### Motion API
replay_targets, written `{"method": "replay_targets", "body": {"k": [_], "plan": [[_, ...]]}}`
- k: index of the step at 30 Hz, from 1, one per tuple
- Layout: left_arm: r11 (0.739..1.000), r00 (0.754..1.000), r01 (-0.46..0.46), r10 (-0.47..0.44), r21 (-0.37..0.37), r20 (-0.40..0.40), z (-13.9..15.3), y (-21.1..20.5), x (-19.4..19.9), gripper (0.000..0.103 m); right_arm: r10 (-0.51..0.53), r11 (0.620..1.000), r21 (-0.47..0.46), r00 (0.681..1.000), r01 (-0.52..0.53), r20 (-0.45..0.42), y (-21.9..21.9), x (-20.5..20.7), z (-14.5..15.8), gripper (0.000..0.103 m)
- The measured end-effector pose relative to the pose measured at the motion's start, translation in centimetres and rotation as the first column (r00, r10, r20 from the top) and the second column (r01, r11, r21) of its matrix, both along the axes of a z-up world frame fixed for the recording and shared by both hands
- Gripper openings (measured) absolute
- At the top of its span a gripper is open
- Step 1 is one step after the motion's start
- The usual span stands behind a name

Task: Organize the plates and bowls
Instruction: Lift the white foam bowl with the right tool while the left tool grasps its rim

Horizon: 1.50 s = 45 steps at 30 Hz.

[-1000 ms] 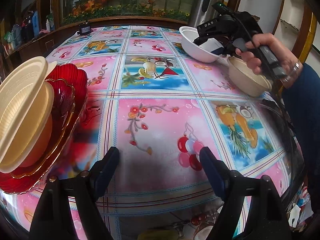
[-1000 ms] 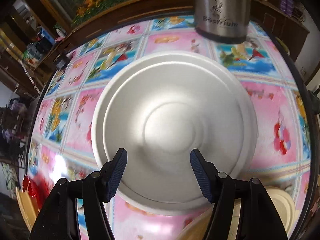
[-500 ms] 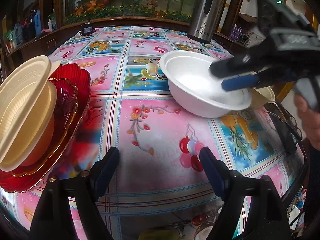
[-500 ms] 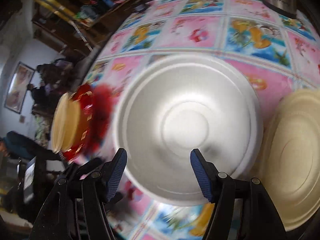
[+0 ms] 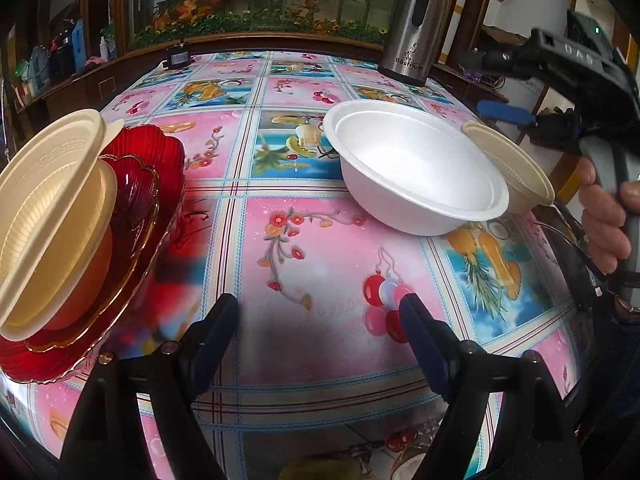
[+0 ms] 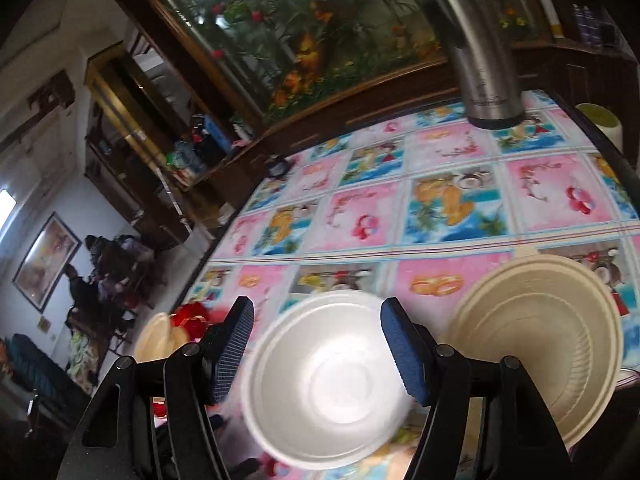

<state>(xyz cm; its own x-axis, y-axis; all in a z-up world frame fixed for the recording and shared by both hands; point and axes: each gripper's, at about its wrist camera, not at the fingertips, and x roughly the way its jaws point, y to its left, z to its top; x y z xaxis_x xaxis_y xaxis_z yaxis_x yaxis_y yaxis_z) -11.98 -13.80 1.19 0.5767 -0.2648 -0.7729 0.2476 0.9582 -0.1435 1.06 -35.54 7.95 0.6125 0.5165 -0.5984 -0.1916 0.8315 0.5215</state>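
- My right gripper (image 6: pixel 317 344) has let go of the white bowl (image 5: pixel 416 168): a second ago its blue pads straddled the rim far across the table beside the steel flask (image 5: pixel 414 26), and now it hangs above and behind the bowl, jaws spread wide with nothing pressed between them.
- The white bowl now sits upright on the flowered tablecloth (image 5: pixel 320 248) at about 1 o'clock from my left gripper (image 5: pixel 318 320), well nearer than before.
- A cream bowl (image 5: pixel 516 168) is just beside it at 3 o'clock, rims seemingly touching; from my right wrist the cream bowl (image 6: pixel 540 340) lies to the right of the white bowl (image 6: pixel 324 384).
- My left gripper has not moved; its jaws stand open over bare cloth, holding nothing.
- At 9 o'clock from it, a red glass plate (image 5: pixel 132 216) carries a stack of cream bowls (image 5: pixel 48 216) with an orange one underneath, all tilted in this view.
- My right hand (image 5: pixel 604 224) on its handle fills the 3 o'clock edge of the left view.
- The flask stands at 12 o'clock, at the far table edge.
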Motion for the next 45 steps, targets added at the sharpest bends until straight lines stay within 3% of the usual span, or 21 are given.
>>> {"method": "replay_targets", "body": {"k": [9,14,20,26,32,34,39,40,42,43,45], "plan": [[1.000,1.000,-0.017,0.017,-0.014,0.004,0.2,0.2,-0.1,0.082,-0.019,1.000,0.021,0.999,0.020,-0.049,-2.8,-0.4,-2.0,0.070],[0.997,1.000,-0.015,0.016,-0.072,0.015,1.1,0.0,-0.1,0.082,0.019,1.000,-0.006,0.999,-0.019,-0.040,-1.7,-0.6,-2.3,0.069],[0.998,0.998,-0.011,0.015,-0.058,0.068,3.5,-1.0,0.7,0.082,0.047,0.999,-0.022,0.997,-0.049,-0.055,-0.8,-0.5,-3.1,0.069],[0.994,0.999,-0.041,0.044,-0.098,0.031,3.8,-1.0,3.5,0.082,0.071,0.994,-0.075,0.993,-0.078,-0.092,0.4,-0.2,-4.2,0.069],[0.993,0.998,-0.057,0.056,-0.106,-0.008,3.2,-1.5,5.5,0.081,0.124,0.989,-0.063,0.985,-0.133,-0.120,1.5,-0.5,-4.9,0.068],[0.993,0.998,-0.063,0.061,-0.102,-0.020,2.9,-1.6,6.2,0.081,0.109,0.990,-0.078,0.986,-0.120,-0.123,1.4,-0.6,-5.0,0.062],[0.992,0.998,-0.060,0.057,-0.107,-0.033,2.3,-2.2,7.0,0.081,0.093,0.988,-0.108,0.984,-0.110,-0.153,1.2,-0.4,-5.5,0.034],[0.993,0.998,-0.058,0.054,-0.107,-0.035,2.1,-2.3,7.1,0.079,0.095,0.988,-0.105,0.982,-0.113,-0.162,1.3,-0.4,-5.7,0.033],[0.993,0.998,-0.053,0.049,-0.106,-0.043,1.8,-2.6,7.3,0.064,0.105,0.986,-0.109,0.980,-0.124,-0.168,1.4,-0.4,-5.8,0.020],[0.993,0.998,-0.053,0.048,-0.105,-0.050,1.6,-2.6,7.4,0.053,0.109,0.986,-0.108,0.979,-0.128,-0.171,1.6,-0.3,-5.9,0.018],[0.992,0.997,-0.048,0.041,-0.112,-0.067,1.1,-2.6,7.6,0.045,0.119,0.985,-0.106,0.979,-0.137,-0.166,1.8,-0.5,-5.9,0.015]]}}
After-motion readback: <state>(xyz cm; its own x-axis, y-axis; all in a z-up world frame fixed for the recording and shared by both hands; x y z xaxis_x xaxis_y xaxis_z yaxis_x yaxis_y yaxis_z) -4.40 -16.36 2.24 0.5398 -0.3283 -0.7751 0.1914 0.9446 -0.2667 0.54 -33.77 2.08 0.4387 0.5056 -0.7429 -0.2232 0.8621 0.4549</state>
